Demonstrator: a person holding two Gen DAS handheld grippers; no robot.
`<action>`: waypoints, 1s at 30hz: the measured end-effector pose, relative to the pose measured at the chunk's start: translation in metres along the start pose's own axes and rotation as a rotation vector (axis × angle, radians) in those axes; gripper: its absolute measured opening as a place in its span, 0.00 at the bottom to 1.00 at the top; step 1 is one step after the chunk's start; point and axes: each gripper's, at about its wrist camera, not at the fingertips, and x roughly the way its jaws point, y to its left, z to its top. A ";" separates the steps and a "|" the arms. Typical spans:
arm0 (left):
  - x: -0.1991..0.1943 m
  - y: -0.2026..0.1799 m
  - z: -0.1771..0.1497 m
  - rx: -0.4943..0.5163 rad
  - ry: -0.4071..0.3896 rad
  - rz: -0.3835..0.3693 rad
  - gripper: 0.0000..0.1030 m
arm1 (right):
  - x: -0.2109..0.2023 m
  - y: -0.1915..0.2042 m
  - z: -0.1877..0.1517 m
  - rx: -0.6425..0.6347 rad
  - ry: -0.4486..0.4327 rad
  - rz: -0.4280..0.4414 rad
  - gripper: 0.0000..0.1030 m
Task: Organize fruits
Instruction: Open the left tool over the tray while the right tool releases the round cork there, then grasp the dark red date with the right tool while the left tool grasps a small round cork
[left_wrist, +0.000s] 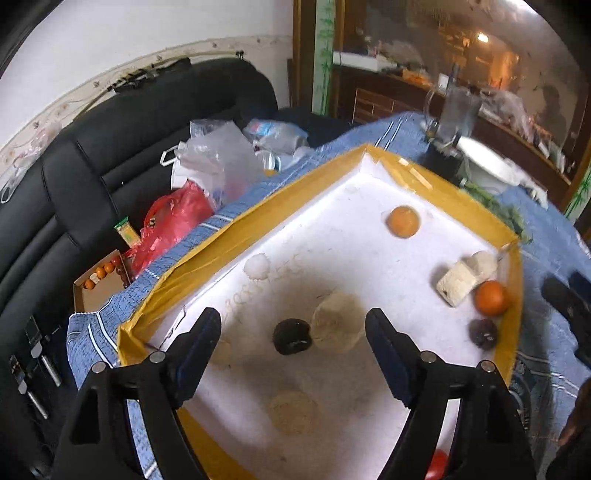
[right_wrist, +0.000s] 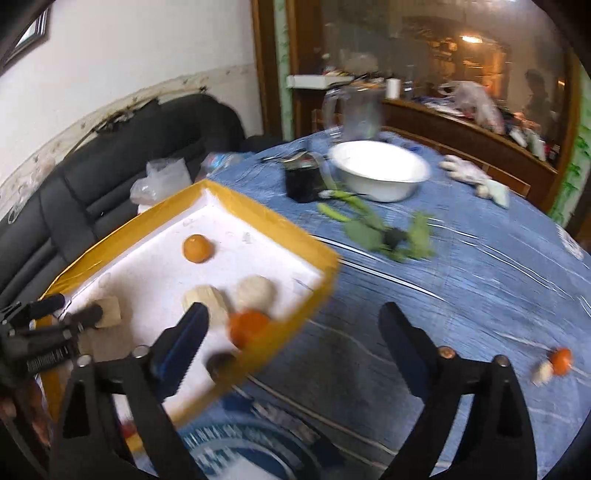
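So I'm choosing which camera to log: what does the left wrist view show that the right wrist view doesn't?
Only the left wrist view shows the red bag and the small cardboard box on the sofa. Only the right shows a lone orange on the blue tablecloth and gloves. Both show the yellow-rimmed tray, the orange in its far corner and the white bowl.

Left gripper (left_wrist: 293, 325) fingers apart (empty), above dark fruit (left_wrist: 291, 336), yellow-rimmed tray (left_wrist: 236, 236)

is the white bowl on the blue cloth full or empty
Looks empty. The right wrist view shows the white bowl upright with a bare white inside; blur and glare hide the very bottom.
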 end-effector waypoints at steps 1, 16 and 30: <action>-0.006 -0.004 -0.002 -0.001 -0.020 -0.007 0.78 | -0.007 -0.009 -0.005 0.018 -0.005 -0.012 0.99; -0.043 -0.169 -0.044 0.322 -0.088 -0.269 0.79 | -0.086 -0.220 -0.126 0.286 0.061 -0.340 0.90; -0.028 -0.286 -0.067 0.534 -0.052 -0.381 0.79 | -0.023 -0.289 -0.088 0.231 0.140 -0.367 0.22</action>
